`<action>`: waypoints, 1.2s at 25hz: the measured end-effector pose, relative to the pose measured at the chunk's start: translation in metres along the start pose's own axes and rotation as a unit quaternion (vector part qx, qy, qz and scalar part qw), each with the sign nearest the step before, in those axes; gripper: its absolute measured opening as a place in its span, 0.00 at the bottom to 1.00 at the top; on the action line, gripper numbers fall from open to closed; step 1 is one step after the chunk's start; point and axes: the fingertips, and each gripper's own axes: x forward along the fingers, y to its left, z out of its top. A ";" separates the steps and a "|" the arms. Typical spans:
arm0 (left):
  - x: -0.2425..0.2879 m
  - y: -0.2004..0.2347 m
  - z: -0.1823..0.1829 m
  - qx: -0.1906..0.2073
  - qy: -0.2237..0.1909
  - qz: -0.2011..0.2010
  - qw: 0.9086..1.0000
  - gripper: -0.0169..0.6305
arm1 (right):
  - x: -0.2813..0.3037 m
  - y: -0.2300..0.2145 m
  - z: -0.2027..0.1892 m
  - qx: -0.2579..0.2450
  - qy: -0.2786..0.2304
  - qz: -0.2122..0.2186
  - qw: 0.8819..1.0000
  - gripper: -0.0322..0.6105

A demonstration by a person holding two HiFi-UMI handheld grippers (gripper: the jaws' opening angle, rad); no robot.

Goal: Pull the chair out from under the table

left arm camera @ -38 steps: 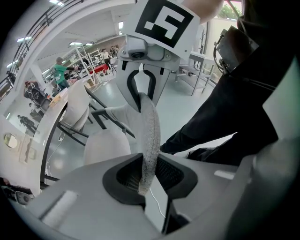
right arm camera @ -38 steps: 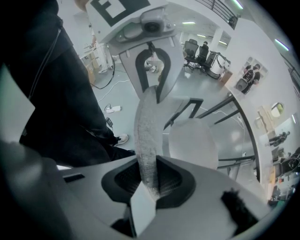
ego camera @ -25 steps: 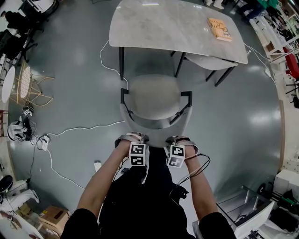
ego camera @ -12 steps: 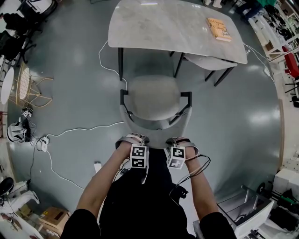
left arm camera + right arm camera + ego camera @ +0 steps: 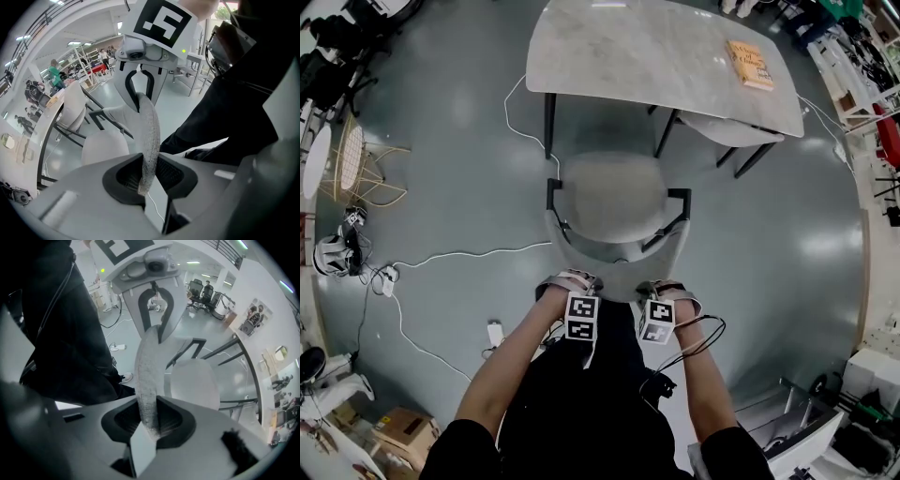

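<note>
- Left claw (image 5: 147, 177): jaws narrow, pads clamped on the top edge of the chair's backrest (image 5: 150, 126), which stands up between them.
- Right claw (image 5: 150, 420): same grip, jaws narrow, pads pressed on both faces of the backrest rim.
- Head view: both claws point steeply down, side by side on the rim, left claw (image 5: 567, 279) and right claw (image 5: 664, 287) a little apart.
- Seat (image 5: 614, 195) sits just ahead of and below both claws; armrests run forward from either claw.
- Chair (image 5: 614, 225) faces away from the person, its seat outside the near edge of the table (image 5: 647, 52), close to the table legs.
- Table lies beyond the chair, ahead of the claws.
- Second chair (image 5: 727, 128) is tucked under the table, ahead and to the right of the right claw.
- Book (image 5: 750, 64) on the table, far ahead on the right.
- Cable (image 5: 459, 255) trails over the floor, left of the left claw.
</note>
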 end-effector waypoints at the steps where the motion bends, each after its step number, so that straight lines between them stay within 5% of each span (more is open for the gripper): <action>1: 0.000 0.000 0.000 0.002 0.001 -0.003 1.000 0.15 | -0.001 0.000 0.001 -0.003 0.001 0.003 1.000 0.18; 30: -0.004 -0.020 -0.006 -0.004 -0.001 -0.014 1.000 0.15 | 0.000 0.016 0.012 0.008 -0.008 0.008 1.000 0.18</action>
